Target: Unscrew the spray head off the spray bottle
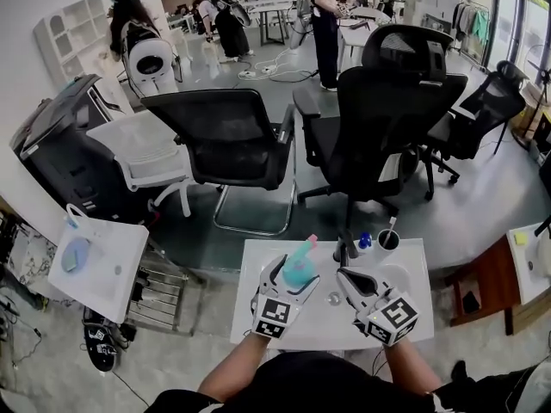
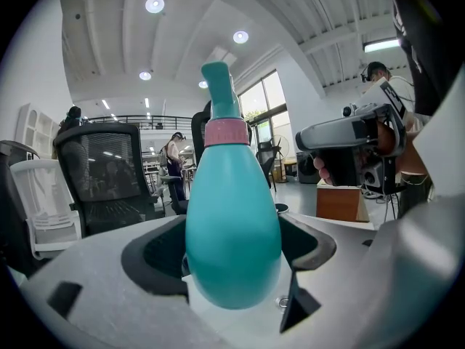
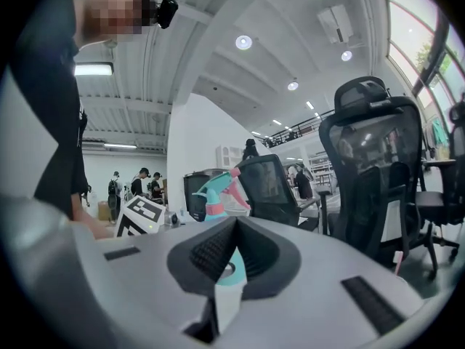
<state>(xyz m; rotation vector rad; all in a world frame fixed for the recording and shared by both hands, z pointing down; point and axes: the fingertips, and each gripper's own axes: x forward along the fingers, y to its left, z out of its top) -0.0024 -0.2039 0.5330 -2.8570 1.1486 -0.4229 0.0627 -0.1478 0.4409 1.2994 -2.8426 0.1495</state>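
A teal spray bottle (image 1: 299, 269) with a pink collar (image 2: 227, 131) and a pink trigger (image 1: 311, 240) stands upright above the white table (image 1: 258, 256). My left gripper (image 1: 288, 280) is shut on its fat lower body (image 2: 232, 238), one jaw on each side. The spray head (image 2: 218, 86) sits on top of the neck. To the bottle's right, my right gripper (image 1: 347, 275) is shut with nothing between its pads and is clear of the bottle. In the right gripper view, the spray head (image 3: 216, 189) shows just beyond the shut jaws (image 3: 234, 242).
At the table's far edge stand a dark cup (image 1: 388, 240) with a stick in it, a small blue-capped bottle (image 1: 364, 242) and a black object (image 1: 344, 249). A small round thing (image 1: 334, 298) lies between the grippers. Black office chairs (image 1: 232, 140) stand beyond the table.
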